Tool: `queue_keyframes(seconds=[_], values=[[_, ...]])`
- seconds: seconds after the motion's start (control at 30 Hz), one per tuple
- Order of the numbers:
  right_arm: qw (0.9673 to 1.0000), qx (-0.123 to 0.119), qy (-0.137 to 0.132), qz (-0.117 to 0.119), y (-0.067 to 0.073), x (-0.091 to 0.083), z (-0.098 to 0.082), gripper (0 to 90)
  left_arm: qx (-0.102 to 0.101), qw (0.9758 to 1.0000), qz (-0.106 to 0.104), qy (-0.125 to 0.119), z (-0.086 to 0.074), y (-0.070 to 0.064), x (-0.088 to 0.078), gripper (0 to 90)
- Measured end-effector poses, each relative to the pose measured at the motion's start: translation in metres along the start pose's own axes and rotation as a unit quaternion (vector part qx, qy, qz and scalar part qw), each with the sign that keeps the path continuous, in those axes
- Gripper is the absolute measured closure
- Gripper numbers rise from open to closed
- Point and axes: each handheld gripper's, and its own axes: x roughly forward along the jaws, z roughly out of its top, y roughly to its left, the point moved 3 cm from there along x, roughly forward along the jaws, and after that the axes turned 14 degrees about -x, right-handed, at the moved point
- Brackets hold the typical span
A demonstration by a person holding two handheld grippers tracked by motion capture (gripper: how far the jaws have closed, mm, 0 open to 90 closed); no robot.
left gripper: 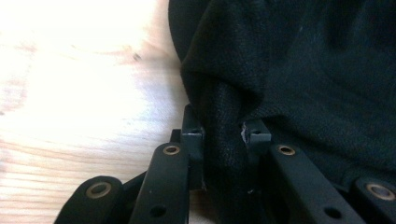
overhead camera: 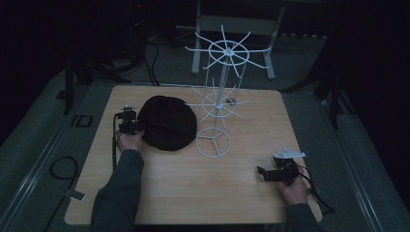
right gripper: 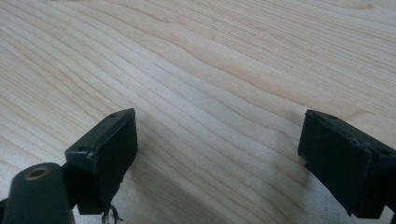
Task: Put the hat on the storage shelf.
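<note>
Left gripper [left gripper: 224,135] pinches the black hat [overhead camera: 167,122] at mid-left — right gripper [right gripper: 217,154] idles spread; next, probably lifting toward the wire rack [overhead camera: 220,96].

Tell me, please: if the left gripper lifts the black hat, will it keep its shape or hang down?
The black hat probably hangs limp: its knit fabric already bunches into a fold between the left gripper jaws. It looks light, and its coarse weave should not slip easily.

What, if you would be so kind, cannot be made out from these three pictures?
- Black hat: its shape and opening; high view too dim, left gripper view too close.
- Left gripper: how much cloth is pinched, hidden by the fold.
- White wire rack: hook tips too thin in high view.
- Right gripper: its body, cut off by the bottom edge.
</note>
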Motion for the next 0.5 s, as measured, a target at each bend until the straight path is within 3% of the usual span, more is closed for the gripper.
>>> queue_keyframes(seconds=[0.23, 0.5], values=[[1.0000, 0.000, 0.000, 0.000, 0.000, 0.000, 0.000, 11.7, -0.011, 0.9994, -0.027, -0.017, 0.008, 0.004, -0.019, 77.9], [1.0000, 0.000, 0.000, 0.000, 0.000, 0.000, 0.000, 11.7, -0.039, 0.9966, -0.064, -0.034, 0.014, 0.009, -0.037, 77.9]])
